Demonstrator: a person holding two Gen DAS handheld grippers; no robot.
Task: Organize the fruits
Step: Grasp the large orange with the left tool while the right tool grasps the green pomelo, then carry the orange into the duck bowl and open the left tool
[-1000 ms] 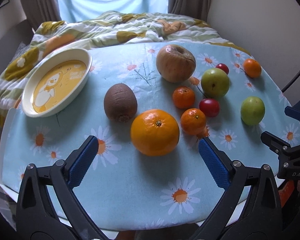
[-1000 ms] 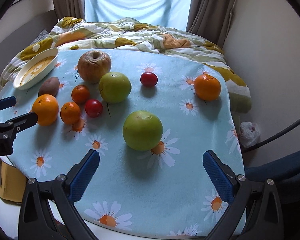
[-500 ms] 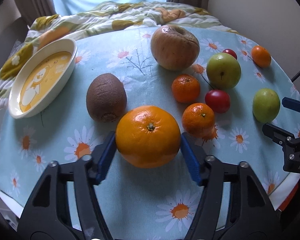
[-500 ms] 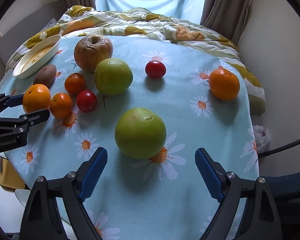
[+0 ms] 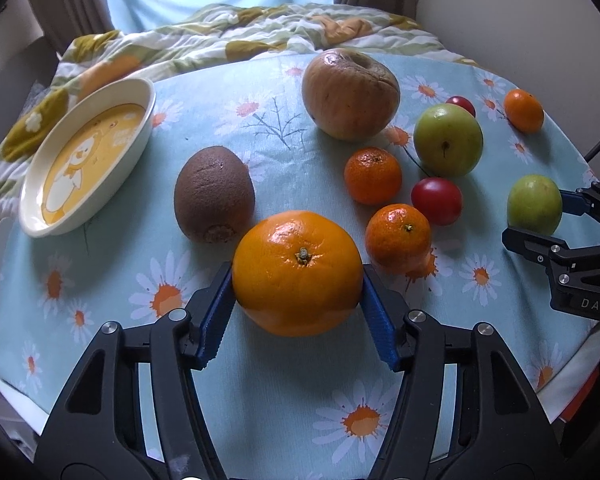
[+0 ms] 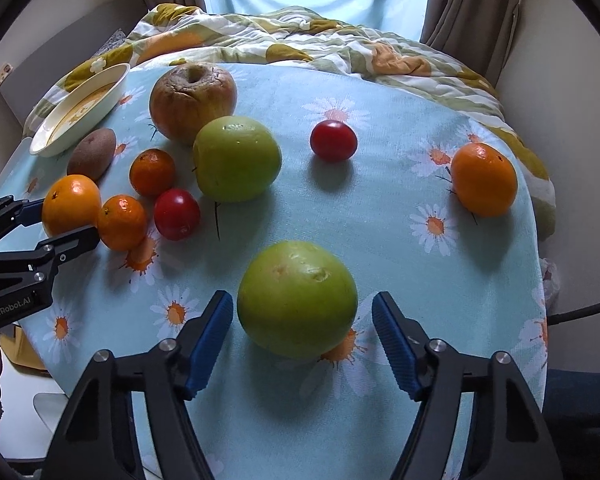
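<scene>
Blue-padded jaws of the left gripper (image 5: 298,302) clamp the big orange (image 5: 297,273) at lower centre of the left view, on the desk (image 5: 220,128). Right gripper (image 6: 302,342) jaws, just closing, flank the green apple (image 6: 297,299), small gaps both sides.

A home bedroom: a rumpled quilt (image 6: 300,40) at 12 o'clock, curtains (image 6: 472,4) framing a bright window, a daisy-print worktop (image 6: 380,200).
</scene>
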